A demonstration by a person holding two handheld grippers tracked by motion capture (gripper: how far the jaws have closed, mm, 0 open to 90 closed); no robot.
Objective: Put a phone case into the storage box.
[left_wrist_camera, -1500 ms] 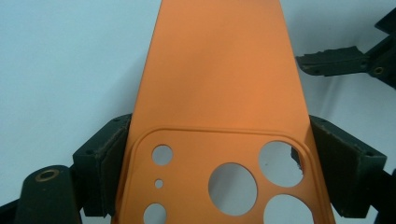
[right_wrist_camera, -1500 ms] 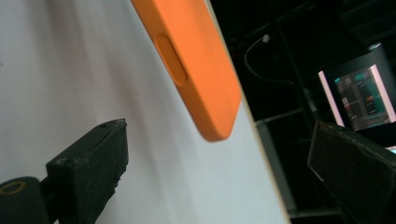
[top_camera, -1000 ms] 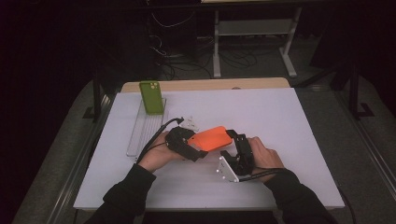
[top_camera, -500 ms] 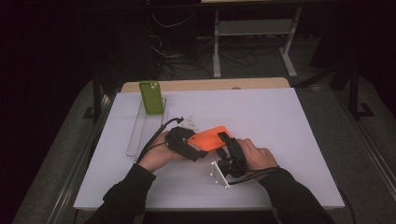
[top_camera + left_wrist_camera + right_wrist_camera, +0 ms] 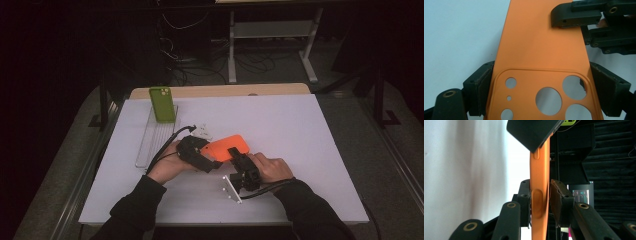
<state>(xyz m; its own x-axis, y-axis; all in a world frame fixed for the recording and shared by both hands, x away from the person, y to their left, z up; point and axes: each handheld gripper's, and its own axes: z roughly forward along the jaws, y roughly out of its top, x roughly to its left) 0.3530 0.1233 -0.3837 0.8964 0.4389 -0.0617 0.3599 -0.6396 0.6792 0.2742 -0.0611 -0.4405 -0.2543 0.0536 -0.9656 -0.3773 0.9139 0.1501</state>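
An orange phone case (image 5: 227,147) is held just above the white table (image 5: 310,150). My left gripper (image 5: 210,154) is shut on it, pads on both long sides at the camera-hole end (image 5: 541,92). My right gripper (image 5: 235,154) comes from the near side and grips the case's long edge. Its jaws have just been closing. In the right gripper view the case (image 5: 540,165) stands edge-on between the pads (image 5: 541,200), which lie against its two faces. One right jaw rests on the case's back in the left gripper view.
A green phone case (image 5: 162,103) stands upright at the far end of a clear slotted rack (image 5: 149,145) on the table's left. A small white piece (image 5: 202,132) lies just beyond my left hand. Desk legs and cables fill the dark floor behind the table.
My right gripper has shifted slightly left toward the orange case, and its jaws have closed onto the case's edge. My left gripper and the case have stayed put.
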